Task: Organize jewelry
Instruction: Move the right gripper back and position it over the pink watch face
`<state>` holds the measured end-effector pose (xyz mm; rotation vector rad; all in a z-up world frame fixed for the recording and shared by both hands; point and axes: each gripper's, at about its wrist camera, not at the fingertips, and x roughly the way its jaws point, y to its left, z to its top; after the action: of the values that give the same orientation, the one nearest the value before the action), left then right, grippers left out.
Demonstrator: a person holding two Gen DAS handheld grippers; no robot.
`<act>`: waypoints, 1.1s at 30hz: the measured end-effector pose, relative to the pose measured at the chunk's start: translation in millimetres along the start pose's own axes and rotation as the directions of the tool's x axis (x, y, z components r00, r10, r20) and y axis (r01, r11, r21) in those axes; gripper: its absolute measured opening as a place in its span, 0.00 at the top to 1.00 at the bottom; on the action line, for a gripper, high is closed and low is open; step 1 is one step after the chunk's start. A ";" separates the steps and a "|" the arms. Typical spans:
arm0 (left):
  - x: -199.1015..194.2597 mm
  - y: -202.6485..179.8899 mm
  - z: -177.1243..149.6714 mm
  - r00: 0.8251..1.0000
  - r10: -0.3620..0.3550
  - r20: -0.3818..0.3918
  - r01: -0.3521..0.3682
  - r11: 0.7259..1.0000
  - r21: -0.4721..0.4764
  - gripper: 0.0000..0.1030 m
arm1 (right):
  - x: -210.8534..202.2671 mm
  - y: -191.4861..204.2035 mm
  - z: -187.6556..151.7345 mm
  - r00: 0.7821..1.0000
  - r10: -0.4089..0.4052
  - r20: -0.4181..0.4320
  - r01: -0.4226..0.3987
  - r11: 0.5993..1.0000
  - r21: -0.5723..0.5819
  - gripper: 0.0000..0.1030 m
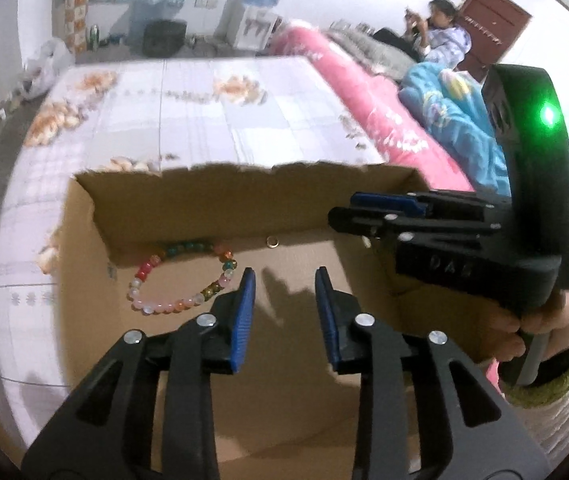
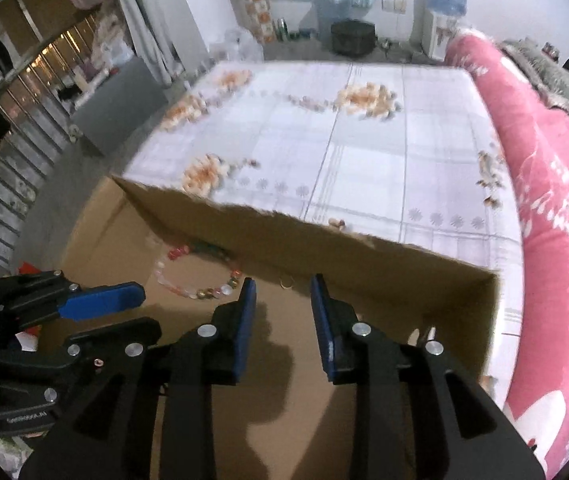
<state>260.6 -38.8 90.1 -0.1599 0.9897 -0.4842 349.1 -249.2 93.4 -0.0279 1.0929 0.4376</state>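
A bracelet of coloured beads (image 1: 164,307) lies on the floor of an open cardboard box (image 1: 244,200), near its far wall. A small gold ring (image 1: 272,241) lies to its right, by the same wall. My left gripper (image 1: 285,270) hangs over the box floor, open, with nothing between its blue pads; the bracelet is just left of its left fingertip. My right gripper (image 1: 344,208) reaches in from the right. In the right wrist view the right gripper (image 2: 282,280) is open and empty, the ring (image 2: 285,282) lies just beyond its fingertips, the bracelet (image 2: 204,293) to the left. The left gripper (image 2: 148,308) stands at the left.
The box (image 2: 324,248) sits on a bed with a pale flowered sheet (image 2: 364,152). A rolled pink quilt (image 2: 544,200) runs along the right side, a blue blanket (image 1: 456,120) beyond it. A person (image 1: 444,36) sits far back. A hand (image 1: 532,320) holds the right gripper.
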 end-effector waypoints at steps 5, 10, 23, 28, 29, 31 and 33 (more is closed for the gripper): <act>-63.7 -15.1 -32.2 0.988 -0.022 0.150 0.007 0.995 0.104 0.49 | -80.3 7.9 -37.3 0.980 0.067 0.185 -0.064 0.998 -0.024 0.68; -132.8 -25.2 -97.7 0.957 -0.064 0.284 0.000 0.976 0.220 0.30 | -161.2 20.5 -118.3 0.929 0.098 0.356 -0.067 0.993 -0.097 0.53; -78.3 4.0 -223.1 0.995 0.044 0.092 -0.053 0.994 0.093 0.19 | -82.0 67.0 -272.6 0.985 0.131 0.114 -0.112 0.981 -0.160 0.41; -51.9 -13.4 -246.4 0.988 0.133 0.077 -0.147 0.966 0.214 0.19 | -52.5 75.6 -283.2 0.995 0.020 0.095 -0.001 0.981 -0.195 0.42; -48.4 -17.3 -250.4 0.988 0.133 0.078 -0.148 0.962 0.229 0.19 | -50.5 77.1 -282.1 0.995 0.008 0.099 0.012 0.979 -0.205 0.42; -42.0 -21.5 -256.9 0.987 0.138 0.076 -0.153 0.955 0.254 0.19 | -44.2 78.7 -278.9 0.995 -0.021 0.096 0.042 0.975 -0.219 0.46; -37.2 -23.9 -262.1 0.987 0.142 0.076 -0.158 0.949 0.272 0.19 | -40.5 81.4 -277.2 0.996 -0.038 0.082 0.055 0.973 -0.223 0.50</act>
<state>18.0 -19.9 -16.7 0.1524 0.8619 -0.4709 68.4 -253.1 14.0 -0.2349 0.9599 0.5150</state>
